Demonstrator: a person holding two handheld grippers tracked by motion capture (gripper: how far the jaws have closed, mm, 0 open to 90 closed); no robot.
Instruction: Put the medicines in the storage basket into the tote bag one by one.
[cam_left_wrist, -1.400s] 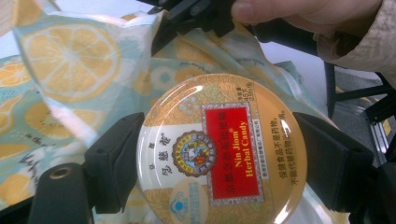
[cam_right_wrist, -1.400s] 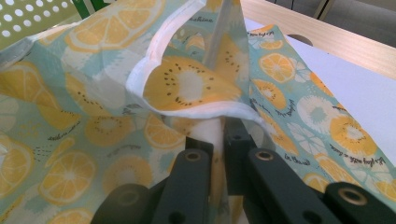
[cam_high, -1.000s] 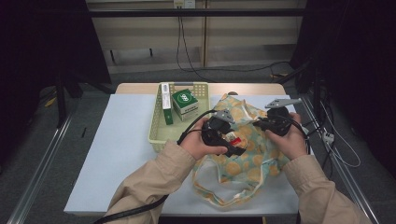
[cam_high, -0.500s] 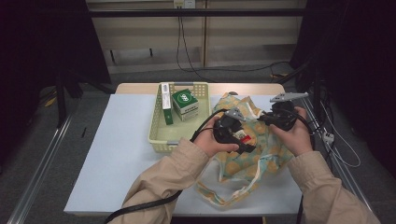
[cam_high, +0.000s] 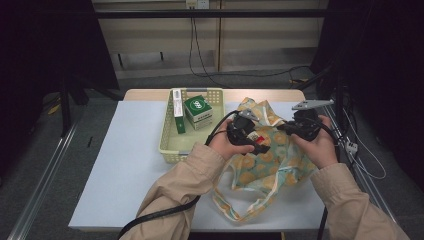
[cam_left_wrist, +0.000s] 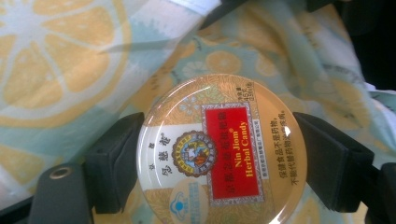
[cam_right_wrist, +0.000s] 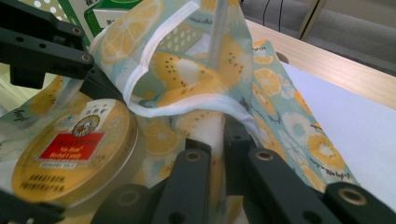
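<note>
A round gold candy tin (cam_left_wrist: 219, 154) with a red label sits between the two black jaws of my left gripper (cam_high: 257, 144), which is shut on it. In the right gripper view the same tin (cam_right_wrist: 70, 149) hangs at the lower left, just at the mouth of the lemon-print cloth bag (cam_right_wrist: 187, 70). My right gripper (cam_right_wrist: 215, 154) is shut on the bag's white-trimmed rim, holding it up. In the high view the bag (cam_high: 265, 160) lies on the right half of the table, with my right gripper (cam_high: 287, 127) at its upper right edge.
A pale yellow basket (cam_high: 169, 145) stands left of the bag and holds a green box (cam_high: 198, 111) and a slim green-and-white box (cam_high: 178, 115). A white mat (cam_high: 120, 165) covers the table. The bag's straps (cam_high: 235, 210) trail toward the front edge.
Both hands moved up and away from me with the bag. The left gripper carried the tin toward the bag's opening, while the right gripper raised the rim.
</note>
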